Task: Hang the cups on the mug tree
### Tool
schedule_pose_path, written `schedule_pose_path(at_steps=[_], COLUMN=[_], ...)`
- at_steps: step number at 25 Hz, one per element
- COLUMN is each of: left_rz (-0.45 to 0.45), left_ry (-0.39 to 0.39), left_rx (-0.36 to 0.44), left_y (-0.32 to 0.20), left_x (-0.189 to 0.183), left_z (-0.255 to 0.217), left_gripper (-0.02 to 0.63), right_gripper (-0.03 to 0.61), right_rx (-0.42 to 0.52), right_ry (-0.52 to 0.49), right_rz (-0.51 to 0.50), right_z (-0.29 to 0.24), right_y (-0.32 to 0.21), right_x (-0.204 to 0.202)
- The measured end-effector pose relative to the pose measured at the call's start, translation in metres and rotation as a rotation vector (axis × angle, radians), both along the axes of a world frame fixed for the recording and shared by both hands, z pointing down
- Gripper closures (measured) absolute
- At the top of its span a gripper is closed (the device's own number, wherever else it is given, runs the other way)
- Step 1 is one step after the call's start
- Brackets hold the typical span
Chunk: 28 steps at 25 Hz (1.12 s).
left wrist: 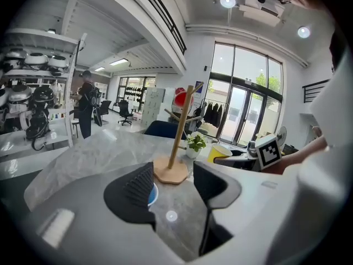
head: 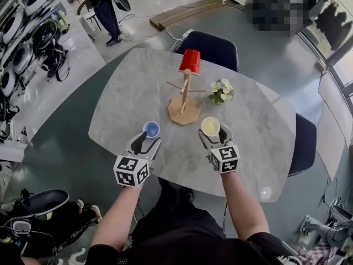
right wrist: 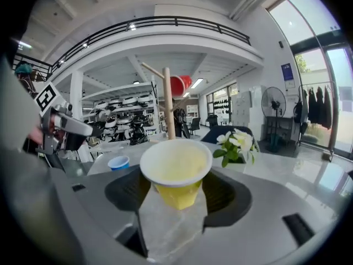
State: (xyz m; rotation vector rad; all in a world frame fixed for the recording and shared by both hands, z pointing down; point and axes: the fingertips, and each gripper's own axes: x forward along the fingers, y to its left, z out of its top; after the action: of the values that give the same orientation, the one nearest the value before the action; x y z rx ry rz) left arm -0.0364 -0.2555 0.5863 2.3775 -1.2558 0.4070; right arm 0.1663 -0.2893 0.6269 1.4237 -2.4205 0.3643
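A wooden mug tree (head: 184, 101) stands mid-table with a red cup (head: 190, 61) upside down on its top. On the table, between the jaws of my right gripper (head: 212, 133), stands a yellow cup (head: 210, 126); in the right gripper view the yellow cup (right wrist: 176, 173) fills the middle of the right gripper (right wrist: 176, 195), with a small gap to each pad. A blue cup (head: 151, 129) sits just beyond the tips of my left gripper (head: 148, 141). The left gripper (left wrist: 172, 175) is open and empty, and the blue cup (left wrist: 152, 194) peeks out beside its left finger.
A small pot of white flowers (head: 221, 91) stands right of the tree. The marble table (head: 132, 93) has dark chairs at the far side (head: 209, 46) and the right (head: 303, 142). A person stands far off at top left (head: 105, 4).
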Motion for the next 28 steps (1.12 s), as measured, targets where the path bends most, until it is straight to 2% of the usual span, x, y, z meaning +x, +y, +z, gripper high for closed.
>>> schedule_pose_path(at_steps=[4, 7, 10, 15, 22, 28], left_rz=[0.022, 0.05, 0.064, 0.1, 0.127, 0.097], left_ry=[0.017, -0.003, -0.015, 0.02, 0.054, 0.066], left_rx=[0.015, 0.036, 0.061, 0.11, 0.12, 0.122], left_y=[-0.012, -0.023, -0.035, -0.052, -0.067, -0.08], left_x=[0.002, 0.0, -0.011, -0.02, -0.018, -0.016], left_z=[-0.014, -0.024, -0.037, -0.061, -0.073, -0.081], left_gripper=[0.38, 0.382, 0.385, 0.385, 0.385, 0.385], right_gripper=[0.279, 0.279, 0.279, 0.279, 0.279, 0.279], right_rx=[0.044, 0.064, 0.063, 0.038, -0.033, -0.097], right_ry=[-0.004, -0.014, -0.003, 0.029, 0.074, 0.183], right_rz=[-0.001, 0.001, 0.011, 0.075, 0.08, 0.035], right_z=[-0.038, -0.062, -0.079, -0.101, -0.099, -0.079], right_y=[-0.011, -0.018, -0.021, -0.029, -0.038, -0.057], right_x=[-0.002, -0.005, -0.012, -0.013, -0.006, 0.001])
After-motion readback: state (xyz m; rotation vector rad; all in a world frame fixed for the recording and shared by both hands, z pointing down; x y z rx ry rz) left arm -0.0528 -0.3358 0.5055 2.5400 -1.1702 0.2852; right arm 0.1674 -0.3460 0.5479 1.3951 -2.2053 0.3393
